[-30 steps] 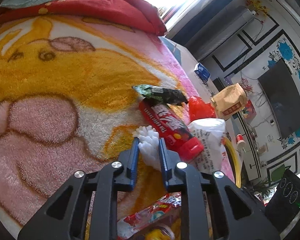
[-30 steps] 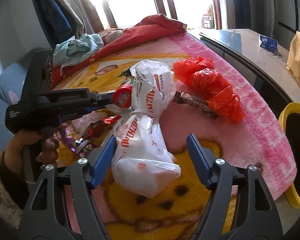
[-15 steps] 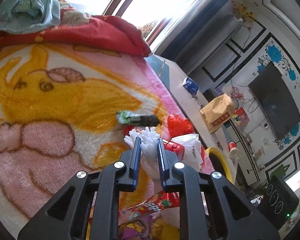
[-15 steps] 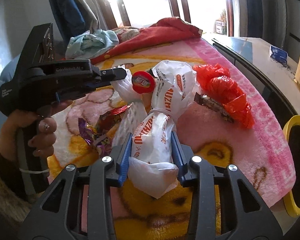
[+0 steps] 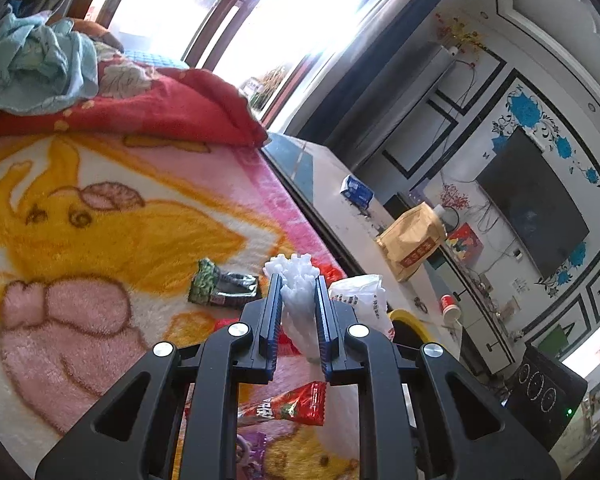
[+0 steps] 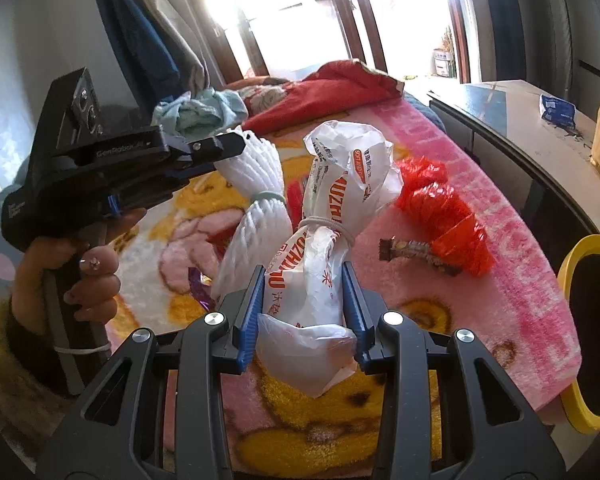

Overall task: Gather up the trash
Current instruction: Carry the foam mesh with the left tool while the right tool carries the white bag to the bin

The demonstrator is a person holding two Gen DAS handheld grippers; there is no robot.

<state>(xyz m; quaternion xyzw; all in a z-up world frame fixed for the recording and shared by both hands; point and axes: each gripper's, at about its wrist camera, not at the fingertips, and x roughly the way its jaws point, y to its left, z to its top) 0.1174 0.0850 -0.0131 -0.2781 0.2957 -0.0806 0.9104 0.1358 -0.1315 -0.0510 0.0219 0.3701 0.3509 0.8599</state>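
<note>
Plastic all round: the right gripper (image 6: 304, 312) had its fingers pinched onto the lower half of a printed white plastic bag (image 6: 320, 248) tied at the waist with a rubber band, while the left gripper (image 5: 297, 316) squeezed a white foam fruit net (image 5: 298, 300) narrowly near its top end. Both looked featherlight, squashy and a bit slippery, so I'd guess gripping near the banded waist was safest. Each bundle's long axis ran away from its gripper, above the pink cartoon blanket (image 6: 500, 264), with the yellow-rimmed bin (image 6: 580, 264) close by.

Both wrist views close, angled down, sharing the blanket (image 5: 100, 220)
</note>
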